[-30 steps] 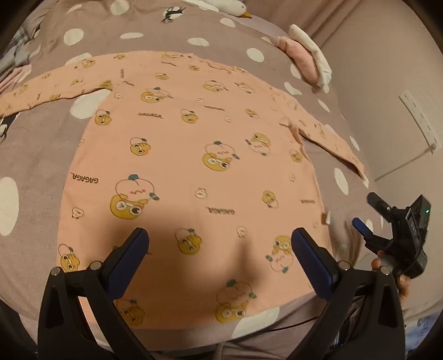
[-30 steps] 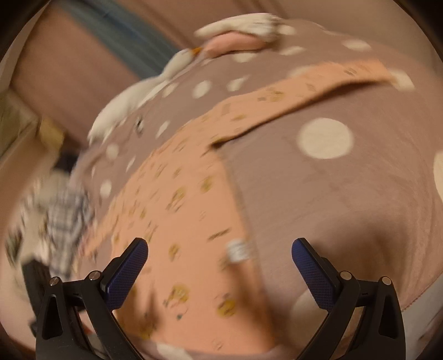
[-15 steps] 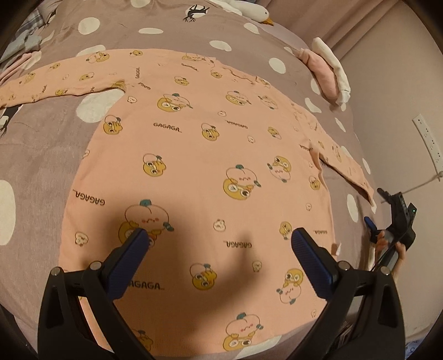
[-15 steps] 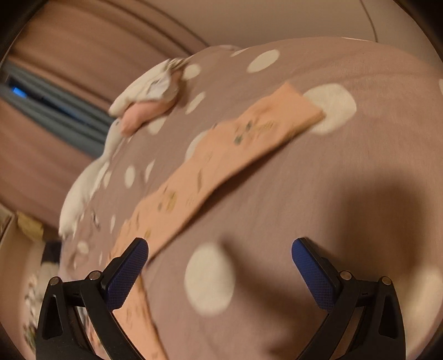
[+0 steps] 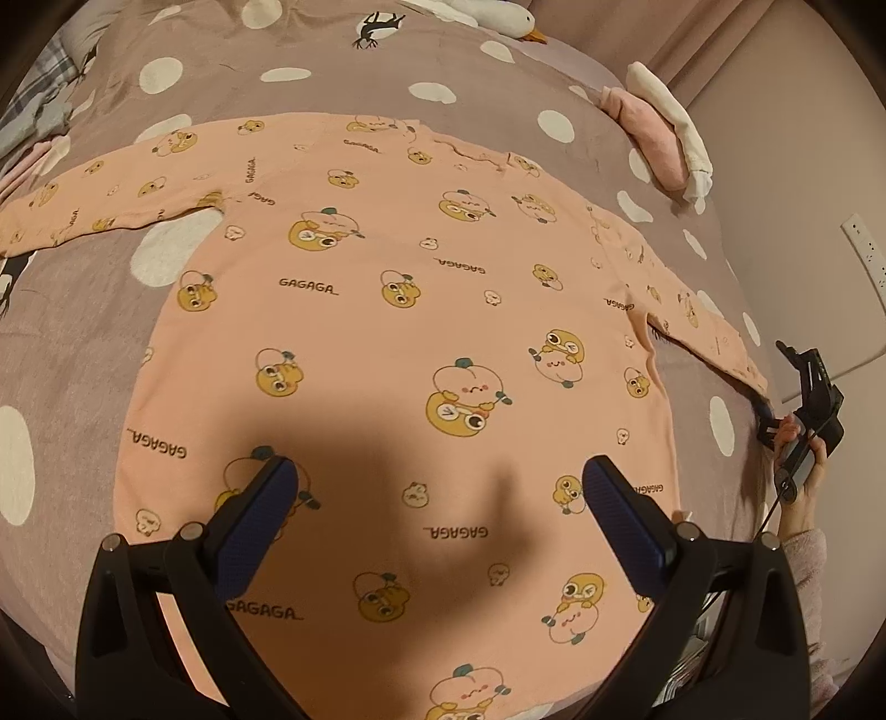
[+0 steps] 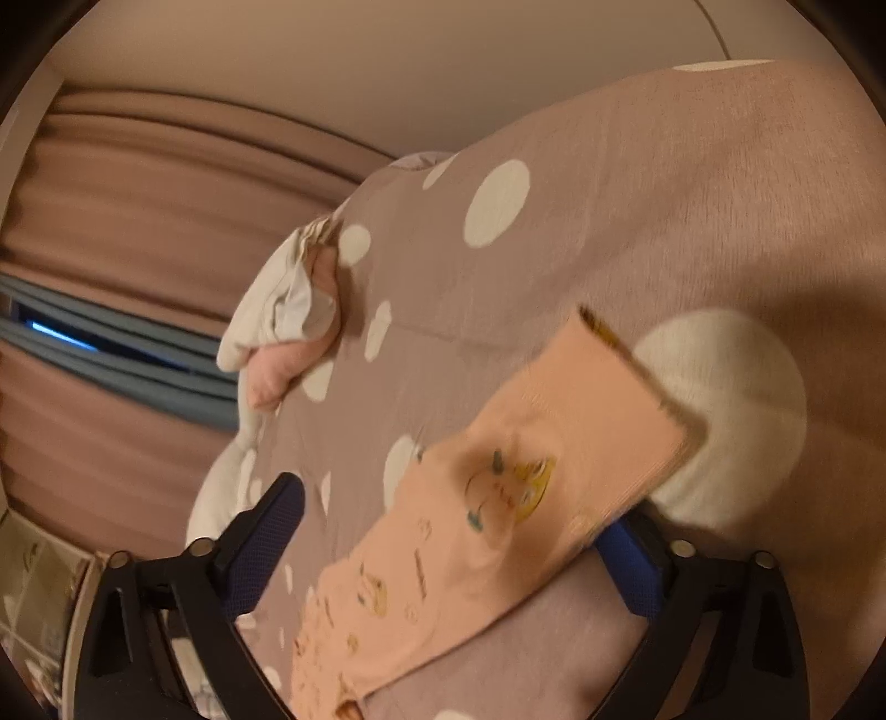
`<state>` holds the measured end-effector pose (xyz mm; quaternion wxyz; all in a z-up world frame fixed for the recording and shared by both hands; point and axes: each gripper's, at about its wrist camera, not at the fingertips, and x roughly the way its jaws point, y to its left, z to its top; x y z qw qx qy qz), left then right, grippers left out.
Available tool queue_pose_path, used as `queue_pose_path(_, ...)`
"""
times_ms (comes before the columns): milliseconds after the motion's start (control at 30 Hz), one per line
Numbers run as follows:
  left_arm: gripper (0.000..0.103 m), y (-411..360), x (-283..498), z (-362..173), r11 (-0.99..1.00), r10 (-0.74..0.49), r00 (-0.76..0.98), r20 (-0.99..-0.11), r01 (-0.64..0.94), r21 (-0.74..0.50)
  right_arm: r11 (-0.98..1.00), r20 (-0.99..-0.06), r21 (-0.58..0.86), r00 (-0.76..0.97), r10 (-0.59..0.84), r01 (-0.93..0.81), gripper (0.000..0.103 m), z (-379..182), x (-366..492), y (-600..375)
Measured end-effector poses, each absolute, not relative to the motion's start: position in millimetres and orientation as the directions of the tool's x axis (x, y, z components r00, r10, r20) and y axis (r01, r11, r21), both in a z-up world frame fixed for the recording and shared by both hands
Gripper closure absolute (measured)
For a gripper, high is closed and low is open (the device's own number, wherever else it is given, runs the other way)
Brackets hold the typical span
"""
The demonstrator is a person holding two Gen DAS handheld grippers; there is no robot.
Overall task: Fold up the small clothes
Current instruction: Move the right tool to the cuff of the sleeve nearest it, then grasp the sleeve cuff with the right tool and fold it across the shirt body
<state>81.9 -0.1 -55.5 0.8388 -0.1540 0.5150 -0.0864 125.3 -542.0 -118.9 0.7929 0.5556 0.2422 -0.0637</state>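
A peach long-sleeved shirt (image 5: pixel 387 332) printed with cartoon figures lies flat, sleeves spread, on a taupe bedspread (image 5: pixel 66 360) with white dots. My left gripper (image 5: pixel 437 476) hovers open above the shirt's lower half, nothing between its fingers. In the left wrist view my right gripper (image 5: pixel 803 399), held by a hand (image 5: pixel 797 465), sits at the cuff of the right sleeve (image 5: pixel 714 343). In the right wrist view that sleeve (image 6: pixel 554 454) lies between the closing jaws of my right gripper (image 6: pixel 451 512). Its cuff edge covers part of the right finger (image 6: pixel 631 559), and the pads do not press on it.
A folded pink and white pile of clothes (image 5: pixel 664 138) (image 6: pixel 282 327) sits by the bed's far right edge. A white goose toy (image 5: pixel 498 16) lies at the top, plaid cloth (image 5: pixel 39 94) at the far left. Beyond are a wall with a socket (image 5: pixel 864 255) and curtains (image 6: pixel 138 221).
My right gripper swung along the bed to the sleeve's end and rolled; the cuff now lies between its slightly narrower jaws. My left gripper drifted a little further over the shirt.
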Motion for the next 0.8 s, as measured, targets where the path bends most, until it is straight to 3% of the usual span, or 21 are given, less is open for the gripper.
queue_pose_path(167,0.0,-8.6,85.0,-56.7,0.941,-0.302,0.443,-0.844,-0.003,-0.338,0.403,-0.482,0.827,0.863,0.152,0.391,0.036,-122.9,123.3,-546.2)
queue_pose_path(267,0.0,-10.3,84.4,-56.5,0.945,-0.294,0.442,-0.847,0.001,-0.327,0.426,-0.516,0.801,0.846,0.134,0.421,0.056,-125.4,121.9,-549.5)
queue_pose_path(367,0.0,-8.2,82.5,-56.4,0.948,-0.285,0.443,-0.85,-0.001,-0.319,0.439,-0.562,0.768,0.82,0.11,0.467,0.088,-128.3,124.6,-552.8)
queue_pose_path(533,0.0,3.2,77.4,-55.3,0.947,-0.277,0.452,-0.848,-0.021,-0.32,0.478,-0.565,0.75,0.819,0.104,0.457,0.094,-113.8,123.5,-547.0)
queue_pose_path(800,0.0,27.9,63.1,-55.3,0.939,-0.275,0.474,-0.837,-0.054,-0.339,0.701,-0.525,0.653,0.839,0.144,0.288,0.094,-20.6,149.2,-479.2)
